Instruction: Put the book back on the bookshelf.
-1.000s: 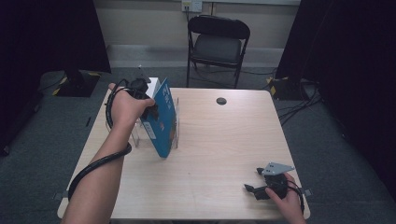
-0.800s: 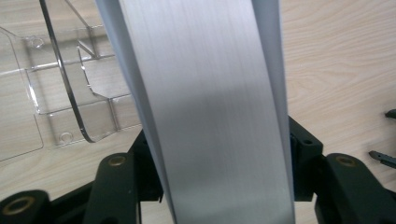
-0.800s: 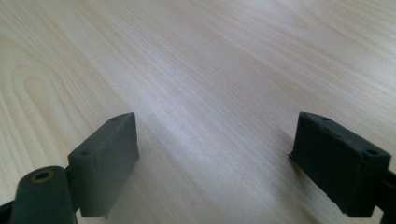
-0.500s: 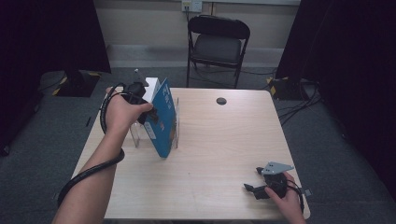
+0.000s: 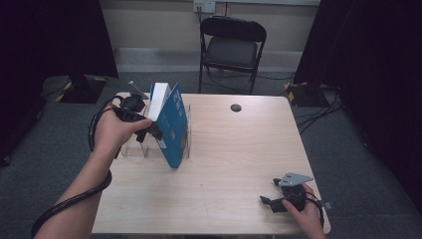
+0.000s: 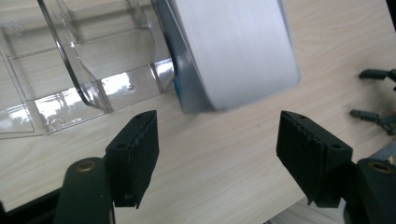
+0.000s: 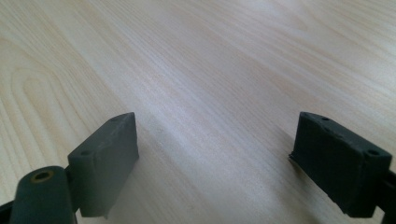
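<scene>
A thick book (image 5: 171, 127) with a blue cover and white pages leans tilted in a clear plastic rack (image 5: 134, 147) at the table's left. In the left gripper view its page edge (image 6: 233, 51) hangs just above and beyond the open jaws, with the rack (image 6: 70, 79) to the left. My left gripper (image 5: 152, 130) is open beside the book's page side with nothing in it (image 6: 217, 135). My right gripper (image 5: 269, 191) rests open near the front right corner, over bare wood (image 7: 215, 135).
A small black round disc (image 5: 236, 107) lies at the far middle of the wooden table (image 5: 239, 149). A black folding chair (image 5: 231, 47) stands behind the table. Dark curtains hang on both sides.
My left hand has drawn back and down a little from the book's top edge. The book stays tilted in the rack. The right gripper has not moved.
</scene>
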